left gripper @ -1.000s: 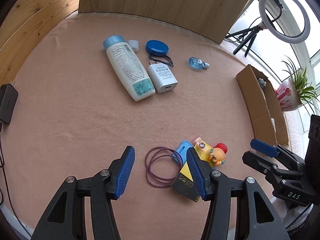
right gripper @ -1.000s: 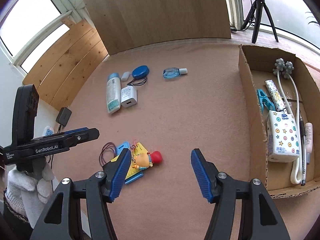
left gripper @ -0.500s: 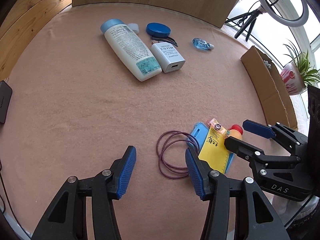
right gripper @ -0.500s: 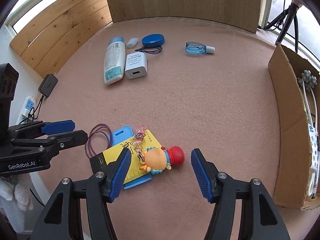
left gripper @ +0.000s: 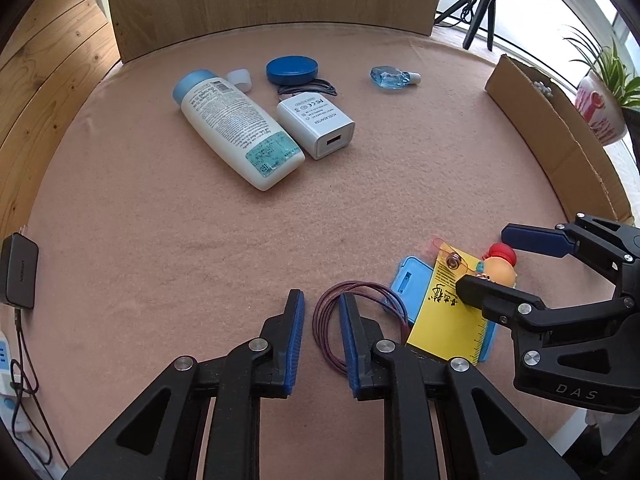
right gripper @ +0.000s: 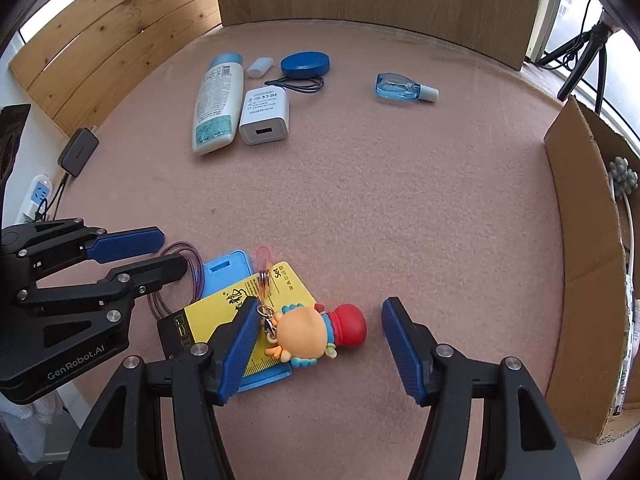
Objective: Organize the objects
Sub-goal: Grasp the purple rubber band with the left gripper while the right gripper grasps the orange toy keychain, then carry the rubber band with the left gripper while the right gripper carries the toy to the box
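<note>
**Grippers low over the tangle at the near edge**

Clutter lies across a pink mat (left gripper: 160, 220), and I take it from the left. A black adapter (left gripper: 18, 270) sits at the mat's left edge with its lead trailing down. Farther back, a white bottle (left gripper: 236, 128) lies on its side with its blue cap pointing away. A white charger (left gripper: 318, 124) lies just beside it on the right, touching or nearly so. Behind those two are a small white cap (left gripper: 240, 79), a round blue lid (left gripper: 292, 70) and some thin black bands (left gripper: 308, 88). Well to their right, a little blue bottle (left gripper: 390, 78) lies alone.

Close in, the left gripper (left gripper: 321, 296) points steeply down at a purple cord loop (left gripper: 320, 322). Its jaws have just been closing and now stand narrow. The loop's left strand lies in the slim gap between them, and the right finger crosses over the loop. The pads do not press the cord.

Right of the loop lies a blue tag (left gripper: 414, 284) with a yellow card (left gripper: 448, 320) on top of it. A small doll (right gripper: 308, 332) with a red hat rests partly on that card, clipped to a key ring. The right gripper (right gripper: 320, 304) hangs over it, its jaws about half spread with the doll between them. The left pad is over the card beside the clip, and the right pad is clear of the hat. Nothing is gripped.

At the far right stands an open cardboard box (right gripper: 580, 280) with a few things already inside.
</note>
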A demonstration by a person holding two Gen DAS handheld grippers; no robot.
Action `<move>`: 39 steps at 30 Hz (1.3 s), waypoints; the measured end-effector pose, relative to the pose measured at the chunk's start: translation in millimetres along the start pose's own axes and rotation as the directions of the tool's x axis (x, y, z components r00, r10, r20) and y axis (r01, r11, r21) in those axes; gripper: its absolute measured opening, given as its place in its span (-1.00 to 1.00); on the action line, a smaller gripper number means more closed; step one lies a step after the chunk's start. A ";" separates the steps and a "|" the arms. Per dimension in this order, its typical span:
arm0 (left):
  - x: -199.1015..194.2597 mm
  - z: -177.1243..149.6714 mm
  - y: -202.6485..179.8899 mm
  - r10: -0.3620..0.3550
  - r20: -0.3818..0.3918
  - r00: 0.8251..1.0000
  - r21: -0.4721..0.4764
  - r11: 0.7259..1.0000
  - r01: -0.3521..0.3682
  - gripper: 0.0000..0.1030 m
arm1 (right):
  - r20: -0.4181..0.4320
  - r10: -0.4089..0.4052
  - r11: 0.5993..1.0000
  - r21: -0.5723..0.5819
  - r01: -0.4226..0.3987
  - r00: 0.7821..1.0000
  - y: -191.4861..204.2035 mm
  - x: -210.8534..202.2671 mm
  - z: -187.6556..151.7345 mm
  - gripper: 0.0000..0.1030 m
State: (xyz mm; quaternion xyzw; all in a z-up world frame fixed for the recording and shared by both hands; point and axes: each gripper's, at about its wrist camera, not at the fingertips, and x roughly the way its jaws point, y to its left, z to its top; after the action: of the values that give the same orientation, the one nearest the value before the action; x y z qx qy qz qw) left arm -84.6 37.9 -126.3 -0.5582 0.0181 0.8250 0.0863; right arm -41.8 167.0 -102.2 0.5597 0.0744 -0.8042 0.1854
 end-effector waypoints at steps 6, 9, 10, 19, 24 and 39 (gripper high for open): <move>-0.1 0.8 9.8 0.010 0.011 1.000 -0.026 1.000 -0.010 -0.92 | -0.003 0.015 1.000 -0.002 -0.015 1.000 -1.7 -1.3 -1.6 0.05; -1.3 0.6 15.5 0.010 0.014 1.000 -0.047 0.999 -0.009 -0.92 | -0.007 0.023 1.000 -0.007 -0.023 1.000 -2.2 -3.1 -2.6 -0.09; -2.0 0.3 17.1 0.007 0.016 1.000 -0.057 0.998 -0.006 -0.92 | -0.009 0.024 1.000 -0.009 -0.024 1.000 -2.3 -3.4 -3.1 -0.09; -15.0 -1.5 31.1 -0.025 0.043 0.999 -0.125 0.992 0.030 -0.93 | 0.028 0.045 0.998 0.047 -0.046 0.999 -13.5 -15.8 -10.7 -0.10; -27.8 0.4 34.6 -0.033 0.067 0.997 -0.141 0.989 0.042 -0.93 | 0.061 0.047 0.997 0.060 -0.050 0.997 -17.9 -29.2 -13.9 -0.10; -73.2 40.4 -3.0 -0.087 0.176 0.981 -0.060 0.993 0.099 -0.93 | 0.193 -0.010 0.986 0.165 -0.022 0.981 -64.3 -82.3 -15.9 -0.10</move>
State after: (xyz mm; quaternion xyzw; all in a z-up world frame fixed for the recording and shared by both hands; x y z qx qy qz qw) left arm -94.7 37.0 -43.3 -0.4872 -0.0439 0.8656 0.1067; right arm -27.3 249.1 -37.2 0.4928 -0.0128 -0.8576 0.1467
